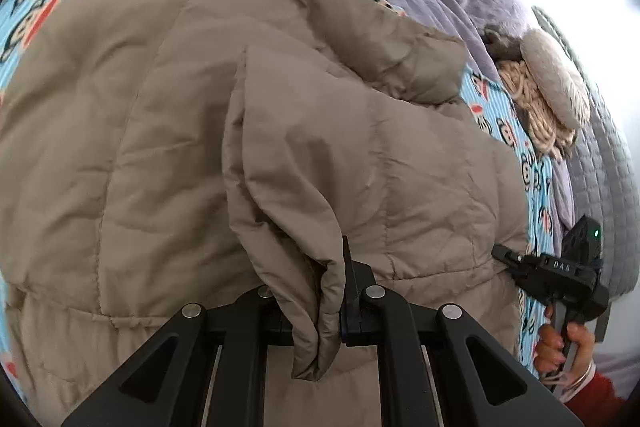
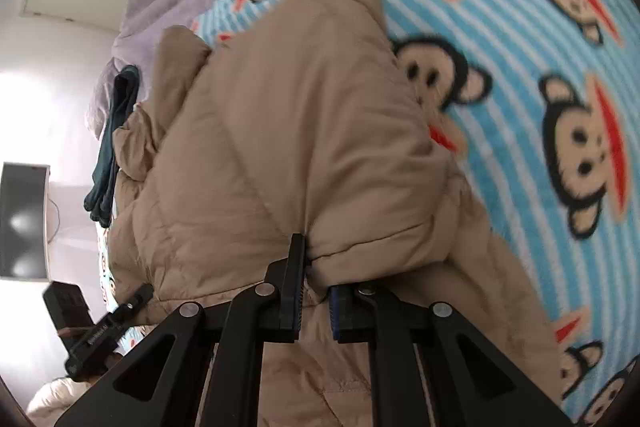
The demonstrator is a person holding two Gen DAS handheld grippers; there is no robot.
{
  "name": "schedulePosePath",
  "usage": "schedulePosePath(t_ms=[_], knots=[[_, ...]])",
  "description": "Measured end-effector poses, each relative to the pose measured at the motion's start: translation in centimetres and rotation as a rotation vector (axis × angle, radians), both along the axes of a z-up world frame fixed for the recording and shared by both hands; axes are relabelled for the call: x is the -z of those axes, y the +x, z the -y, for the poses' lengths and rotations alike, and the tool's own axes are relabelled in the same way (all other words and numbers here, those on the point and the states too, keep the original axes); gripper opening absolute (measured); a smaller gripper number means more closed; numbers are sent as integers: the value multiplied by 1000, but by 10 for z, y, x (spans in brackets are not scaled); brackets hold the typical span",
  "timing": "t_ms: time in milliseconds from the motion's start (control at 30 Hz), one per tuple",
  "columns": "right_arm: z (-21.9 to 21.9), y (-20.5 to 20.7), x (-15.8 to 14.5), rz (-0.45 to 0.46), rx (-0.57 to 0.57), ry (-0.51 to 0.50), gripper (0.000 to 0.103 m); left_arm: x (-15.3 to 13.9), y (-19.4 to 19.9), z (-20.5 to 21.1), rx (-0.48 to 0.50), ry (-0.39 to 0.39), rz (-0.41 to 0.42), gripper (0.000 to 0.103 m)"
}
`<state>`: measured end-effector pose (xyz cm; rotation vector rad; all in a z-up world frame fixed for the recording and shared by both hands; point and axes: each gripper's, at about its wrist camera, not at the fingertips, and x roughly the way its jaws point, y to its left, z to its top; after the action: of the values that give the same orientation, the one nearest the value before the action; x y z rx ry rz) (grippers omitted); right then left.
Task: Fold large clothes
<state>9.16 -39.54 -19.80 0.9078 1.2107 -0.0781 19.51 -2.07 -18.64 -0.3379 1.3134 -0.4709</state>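
One blue-and-white striped fleece blanket printed with monkey faces [image 2: 520,7] covers the bed, and on it lies the single bulky tan quilted puffer jacket [image 1: 160,127], partly folded, its sleeve doubled over the body. The likeliest trouble is that the slippery, springy padding slides out of a shallow pinch or puffs back open once lifted, undoing the fold; uneven pulling by the two hands could also skew it. Two black two-finger grippers are in play: the left gripper [image 1: 340,291] is clamped on a hanging fold of sleeve, and the right gripper [image 2: 314,291] is clamped on the jacket's hem edge.
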Motion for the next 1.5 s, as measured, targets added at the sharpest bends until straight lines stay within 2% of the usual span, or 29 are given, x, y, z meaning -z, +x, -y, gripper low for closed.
schedulePosePath(t_ms=[233, 333, 367, 400, 433, 467, 533, 567, 600, 667, 733, 767, 800, 900, 1000, 1033, 1100, 1167, 1267, 1333, 1500], knots=[[-3, 8, 0, 14, 1, -29, 11, -6, 16, 4, -6, 44, 43, 14], [-4, 13, 4, 5, 16, -33, 11, -11, 24, 0, -32, 103, 31, 25], [-5, 13, 2, 2, 10, -40, 11, -15, 23, -2, -39, 124, 34, 36], [-4, 11, -1, -2, -4, -44, 12, -25, 20, -7, -52, 176, 60, 58], [-4, 9, -5, -8, -21, -45, 12, -31, 18, -12, -63, 209, 86, 69], [-4, 6, -8, -13, -40, -41, 17, -44, 12, -21, -79, 249, 144, 77], [0, -4, -23, -1, -74, -41, 31, -62, 7, -35, -77, 269, 198, 77], [2, -10, -33, 23, -88, -55, 45, -68, 6, -41, -78, 275, 207, 77], [6, -16, -46, 60, -94, -86, 53, -74, 4, -47, -81, 272, 218, 77], [12, -29, -75, 148, -88, -195, 52, -82, 5, -50, -66, 249, 224, 77], [18, -32, -93, 186, -70, -300, 45, -84, 6, -38, -30, 225, 233, 77], [22, -30, -97, 188, -64, -333, 28, -83, 7, -29, -13, 217, 238, 77], [26, -24, -96, 182, -66, -344, 17, -79, 8, -15, 20, 211, 247, 77], [28, 3, -76, 138, -121, -313, 15, -63, 9, 18, 87, 246, 265, 77], [12, 27, -47, 76, -222, -360, 15, -33, 20, 40, 120, 417, 294, 77], [9, 33, -39, 61, -238, -381, 15, -20, 27, 37, 112, 430, 268, 77], [10, 42, -28, 58, -231, -398, 15, -8, 36, 24, 73, 346, 217, 77], [14, 48, -19, 49, -207, -386, 11, -5, 41, 17, 40, 303, 192, 77], [22, 49, 1, 37, -173, -344, 11, -2, 39, 23, 65, 340, 206, 78], [22, 46, 6, 50, -175, -350, 11, 2, 36, 27, 78, 365, 216, 79], [4, 46, 2, 42, -264, -486, 11, 6, 34, 32, 72, 393, 210, 80]])
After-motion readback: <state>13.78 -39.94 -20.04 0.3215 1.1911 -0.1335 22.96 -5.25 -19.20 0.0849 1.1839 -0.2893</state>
